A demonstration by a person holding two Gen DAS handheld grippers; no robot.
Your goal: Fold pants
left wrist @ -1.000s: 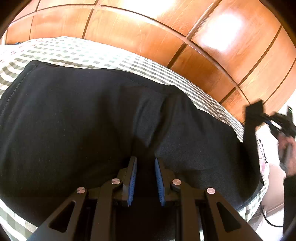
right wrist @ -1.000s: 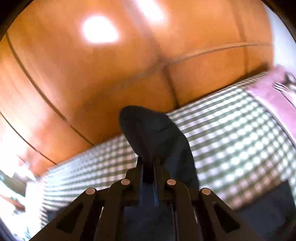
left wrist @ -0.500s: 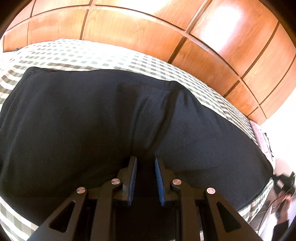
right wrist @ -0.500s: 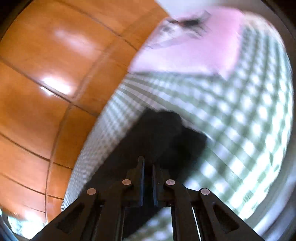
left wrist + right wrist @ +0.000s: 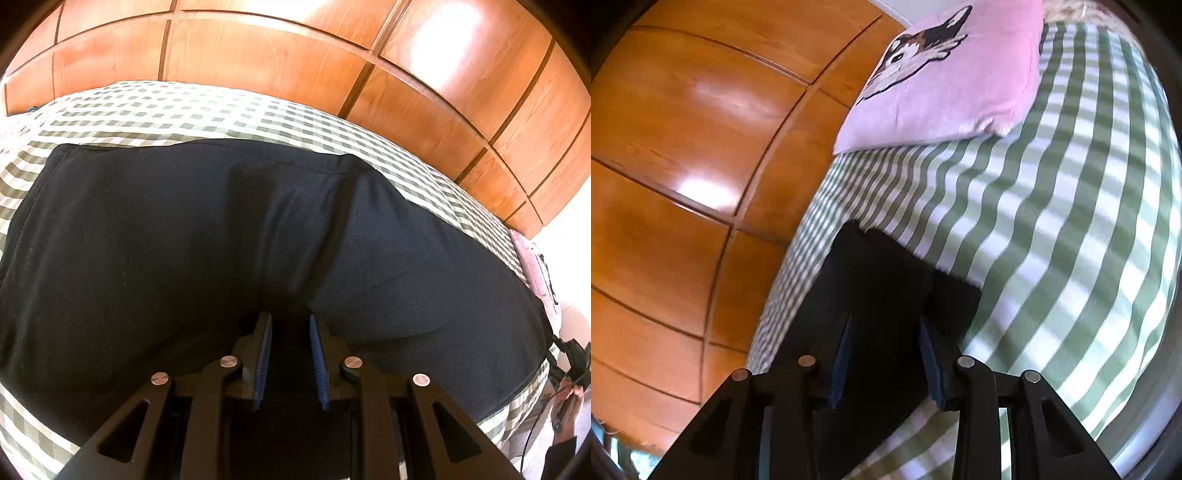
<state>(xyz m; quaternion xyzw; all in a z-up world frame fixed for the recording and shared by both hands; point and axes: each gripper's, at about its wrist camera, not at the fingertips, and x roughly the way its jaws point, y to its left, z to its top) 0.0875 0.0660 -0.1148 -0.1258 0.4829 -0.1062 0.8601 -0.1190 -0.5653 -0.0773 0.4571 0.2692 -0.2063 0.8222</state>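
Black pants (image 5: 147, 258) lie spread across a green-checked bed sheet (image 5: 184, 114). My left gripper (image 5: 288, 317) is shut on a bunched fold at the pants' near edge, and creases run from that grip up across the cloth. In the right wrist view, the end of a pant leg (image 5: 879, 273) rests flat on the sheet (image 5: 1052, 240). My right gripper (image 5: 884, 317) straddles it. Its jaws are opening, and the blue pads stand clear of the cloth. That gripper and the person's hand (image 5: 565, 398) show at the far right of the left wrist view.
A glossy wooden panel wall (image 5: 258, 55) runs along the far side of the bed (image 5: 665, 147). A pink pillow with a dog picture (image 5: 953, 85) lies on the sheet beyond the leg end, at the bed's right end (image 5: 535, 266).
The right gripper swung down from mid-air with the leg end, laid it on the sheet and parted its jaws. The left gripper kept its hold and barely shifted.
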